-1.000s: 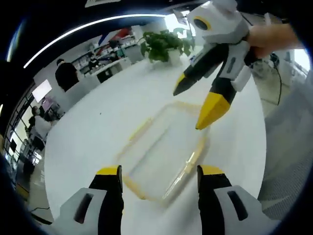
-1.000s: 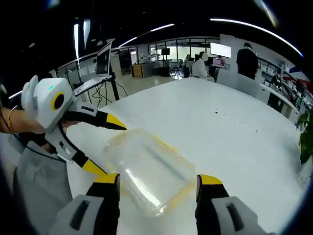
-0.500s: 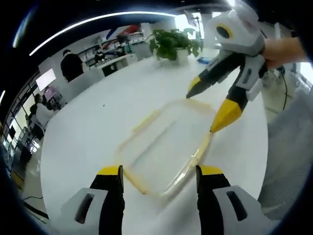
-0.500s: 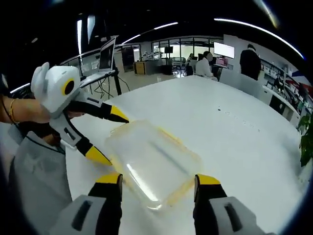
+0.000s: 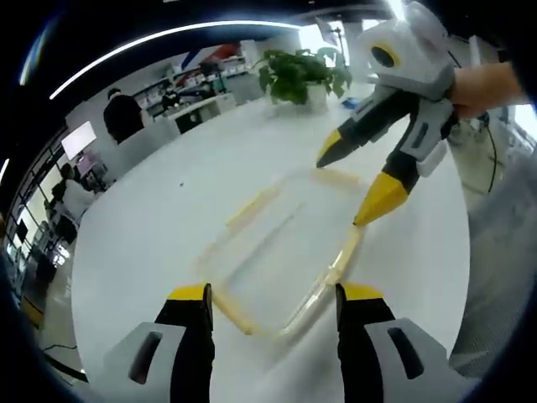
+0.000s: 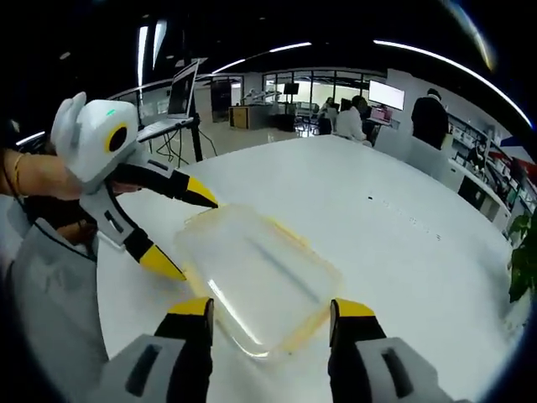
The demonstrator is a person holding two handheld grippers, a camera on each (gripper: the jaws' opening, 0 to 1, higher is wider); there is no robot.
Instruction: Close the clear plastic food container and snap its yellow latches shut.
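Latch state on the container [image 5: 281, 252] too blurred to judge. Long axis runs diagonally across the table [image 5: 159, 235]. Left gripper [image 5: 270, 295] and right gripper [image 6: 268, 309]: both spread wide, holding nothing.

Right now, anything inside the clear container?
Nothing visible inside the clear container; the white table shows through its lid. The yellow latches lie along its edges. Glare on the plastic could hide something small.
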